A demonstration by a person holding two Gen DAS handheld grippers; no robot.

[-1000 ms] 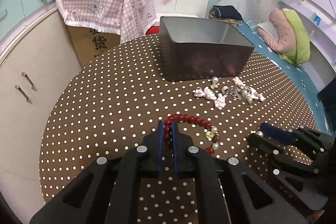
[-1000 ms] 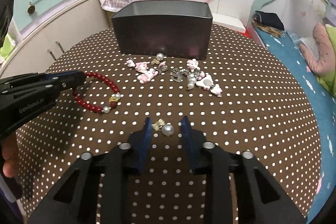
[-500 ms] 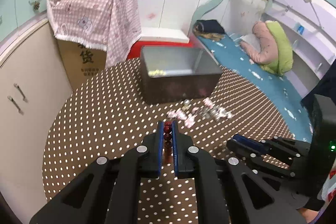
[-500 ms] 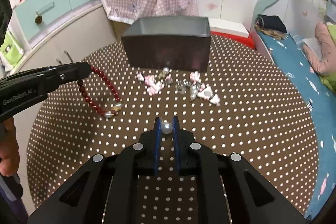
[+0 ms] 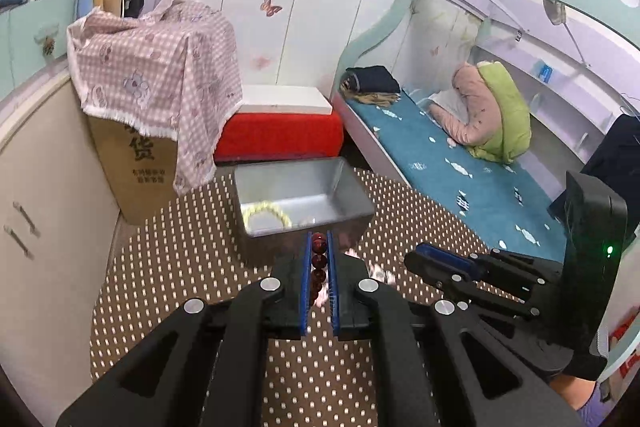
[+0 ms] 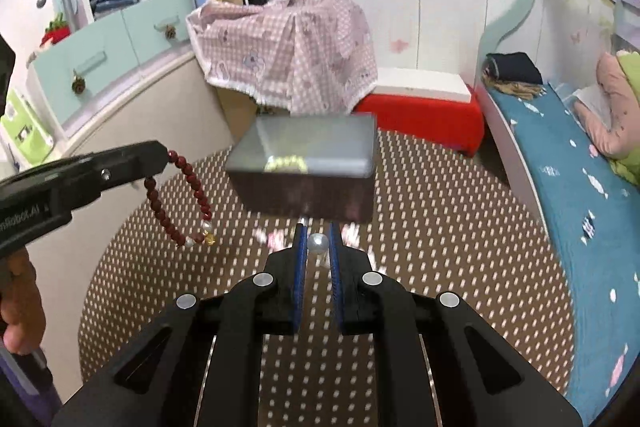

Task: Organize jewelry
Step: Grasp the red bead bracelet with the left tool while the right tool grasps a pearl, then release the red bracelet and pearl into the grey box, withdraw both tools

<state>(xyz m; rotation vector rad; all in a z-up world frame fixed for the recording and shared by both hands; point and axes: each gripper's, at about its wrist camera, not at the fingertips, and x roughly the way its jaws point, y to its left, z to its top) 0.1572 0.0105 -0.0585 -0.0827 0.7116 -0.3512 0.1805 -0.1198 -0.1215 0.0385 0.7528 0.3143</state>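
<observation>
Left claw (image 5: 319, 247) is clenched on a red bead bracelet (image 6: 180, 203); in the left wrist view the beads sit btwn its blue pads, and in the right wrist view the loop hangs free below the tips, w/ a few pale beads and a gold charm at the bottom, clear of the tabletop (image 6: 440, 219). Right claw (image 6: 318, 243) is clenched on a pearl earring (image 6: 318, 242), pinched btwn its pads near the tips. Both claws are up above the brown polka-dot tabletop, just in front of the grey metal box (image 5: 300, 199). Box is open-topped, and a pale yellow bead bracelet (image 5: 266, 213) lies inside, near the front wall. Blurred pink-and-white trinkets (image 6: 276, 239) lie on the tabletop btwn the box and the claws; too blurred to tell apart. Right claw shows in the left wrist view to the right, beside the left one, apart from it.
</observation>
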